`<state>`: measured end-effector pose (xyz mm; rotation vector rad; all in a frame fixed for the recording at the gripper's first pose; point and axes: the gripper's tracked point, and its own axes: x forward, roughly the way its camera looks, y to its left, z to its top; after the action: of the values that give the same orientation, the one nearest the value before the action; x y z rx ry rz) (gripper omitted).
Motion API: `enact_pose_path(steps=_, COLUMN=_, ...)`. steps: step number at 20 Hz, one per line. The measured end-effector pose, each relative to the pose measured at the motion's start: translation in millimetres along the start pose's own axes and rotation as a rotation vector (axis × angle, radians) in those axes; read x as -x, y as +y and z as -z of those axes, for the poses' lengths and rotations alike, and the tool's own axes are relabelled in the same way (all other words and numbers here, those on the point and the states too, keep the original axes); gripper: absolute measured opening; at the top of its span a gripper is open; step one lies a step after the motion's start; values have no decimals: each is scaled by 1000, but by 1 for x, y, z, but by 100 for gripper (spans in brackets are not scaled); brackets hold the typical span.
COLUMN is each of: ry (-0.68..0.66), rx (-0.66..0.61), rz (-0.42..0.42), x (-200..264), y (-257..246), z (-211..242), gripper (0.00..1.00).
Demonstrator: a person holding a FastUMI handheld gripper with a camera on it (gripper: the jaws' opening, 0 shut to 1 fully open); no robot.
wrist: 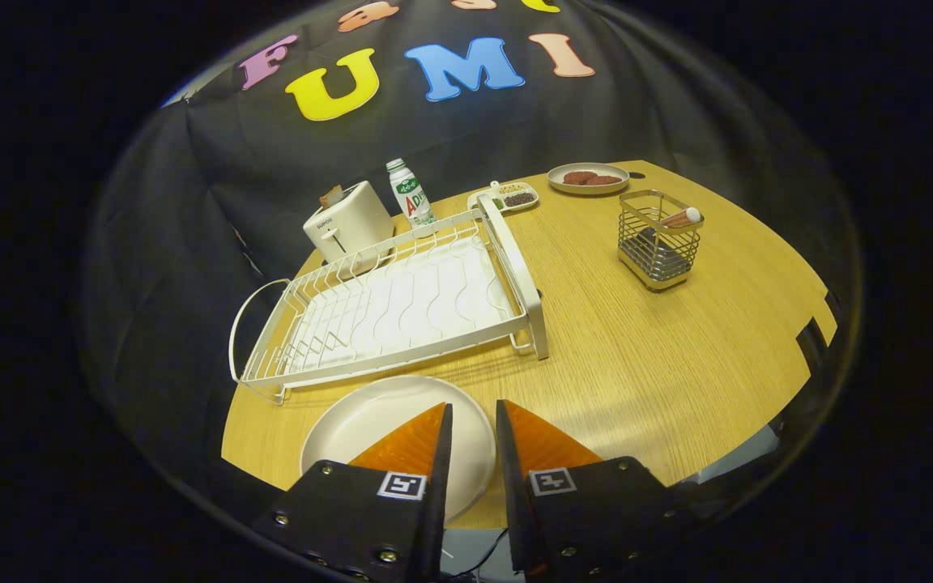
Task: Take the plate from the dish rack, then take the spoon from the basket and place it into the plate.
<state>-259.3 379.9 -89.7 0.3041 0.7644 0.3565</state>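
A white plate (369, 429) lies flat on the wooden table (677, 364), just in front of the empty white dish rack (402, 308). My gripper (473, 403) hovers over the plate's right side, its fingers a narrow gap apart with nothing pressed between them. The left finger covers part of the plate, and the plate's right rim shows in the gap. Far beyond the fingers to the right stands a wire basket (659, 239). The spoon (681, 217) leans in it, with its pale handle end sticking out over the top edge.
Behind the rack stand a white toaster (349, 223) and a small bottle (410, 193). A small tray of snacks (507, 197) and a plate with brown cookies (588, 178) sit at the table's far edge. Bare wood lies between the rack and the basket.
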Motion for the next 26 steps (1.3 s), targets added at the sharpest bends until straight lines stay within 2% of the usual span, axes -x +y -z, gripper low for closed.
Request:
enact_pose_path(steps=5, ry=-72, rx=46, rz=47, x=13, y=-14, z=-31, gripper=32)
enact_pose_path(steps=13, ry=-206, rx=80, rz=223, x=23, y=-75, z=-108, gripper=32)
enact_pose_path(steps=21, ry=-220, rx=55, rz=411, x=17, y=-148, z=-139, gripper=32)
enact_pose_path(steps=26, ry=-208, rx=46, rz=467, x=8, y=-180, z=-149, gripper=32)
